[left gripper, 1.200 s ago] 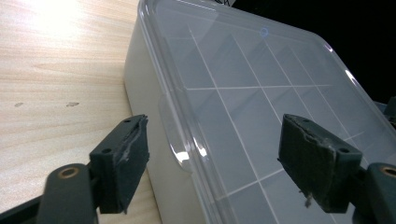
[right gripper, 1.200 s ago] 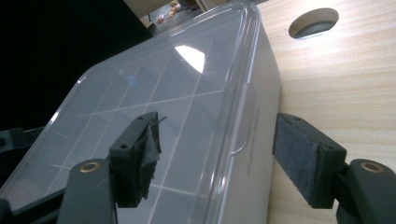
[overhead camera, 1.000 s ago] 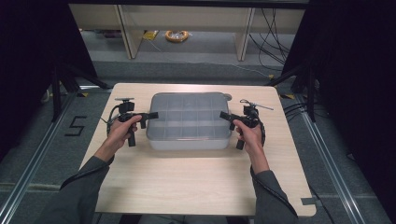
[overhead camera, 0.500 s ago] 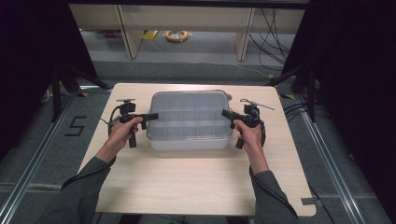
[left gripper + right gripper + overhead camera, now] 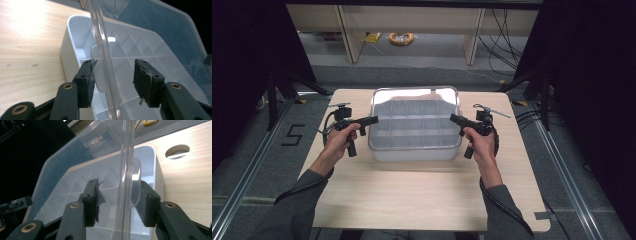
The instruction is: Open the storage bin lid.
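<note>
In the high view a clear plastic box (image 5: 414, 125) with a grid of compartments sits at the middle of the wooden table (image 5: 422, 200), its see-through lid (image 5: 414, 97) hard to make out against the glare along the far edge. The left gripper (image 5: 371, 120) reaches the box's left side and the right gripper (image 5: 453, 118) its right side; from here their jaws are too small to judge. In the left gripper view the jaws stand spread on either side of the lid's raised edge, the left pad (image 5: 90, 82) just beside a small tab, the other pad apart from the plastic. In the right gripper view the jaws straddle the lid's rim, slightly parted, one pad (image 5: 143, 202) behind the tab; contact is unclear. The compartments look empty.
</note>
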`<action>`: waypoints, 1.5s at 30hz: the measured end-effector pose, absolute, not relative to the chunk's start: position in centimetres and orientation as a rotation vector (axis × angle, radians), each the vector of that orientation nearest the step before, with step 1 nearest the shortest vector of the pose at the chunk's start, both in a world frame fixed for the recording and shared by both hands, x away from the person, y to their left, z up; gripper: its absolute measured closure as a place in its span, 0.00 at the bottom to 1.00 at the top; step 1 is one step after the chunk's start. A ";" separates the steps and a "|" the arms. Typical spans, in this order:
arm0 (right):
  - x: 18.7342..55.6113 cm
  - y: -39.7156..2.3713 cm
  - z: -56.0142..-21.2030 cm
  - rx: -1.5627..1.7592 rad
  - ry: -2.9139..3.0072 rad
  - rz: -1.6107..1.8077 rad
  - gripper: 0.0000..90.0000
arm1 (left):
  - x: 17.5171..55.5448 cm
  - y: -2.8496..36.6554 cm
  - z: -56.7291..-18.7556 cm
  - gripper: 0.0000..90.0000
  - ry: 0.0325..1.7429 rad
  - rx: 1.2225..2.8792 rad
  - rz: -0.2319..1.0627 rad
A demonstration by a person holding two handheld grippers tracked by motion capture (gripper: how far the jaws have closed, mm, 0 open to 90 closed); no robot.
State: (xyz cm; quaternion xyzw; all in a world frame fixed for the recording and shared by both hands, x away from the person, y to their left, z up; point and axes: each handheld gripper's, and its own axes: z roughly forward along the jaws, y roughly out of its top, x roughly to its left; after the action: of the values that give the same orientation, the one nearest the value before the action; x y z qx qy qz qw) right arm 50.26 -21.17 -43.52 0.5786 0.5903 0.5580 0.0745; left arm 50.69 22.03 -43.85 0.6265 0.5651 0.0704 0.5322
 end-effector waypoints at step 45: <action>43.2 -21.4 -41.3 1.640 1.800 1.661 0.67 | 44.4 22.4 -42.7 0.65 1.258 1.541 0.187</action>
State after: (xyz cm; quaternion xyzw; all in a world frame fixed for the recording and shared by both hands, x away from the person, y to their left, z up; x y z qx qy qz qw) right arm 43.21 -21.44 -41.26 0.5537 0.6078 0.5609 0.0970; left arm 44.43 22.37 -42.68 0.6486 0.5296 0.0787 0.5410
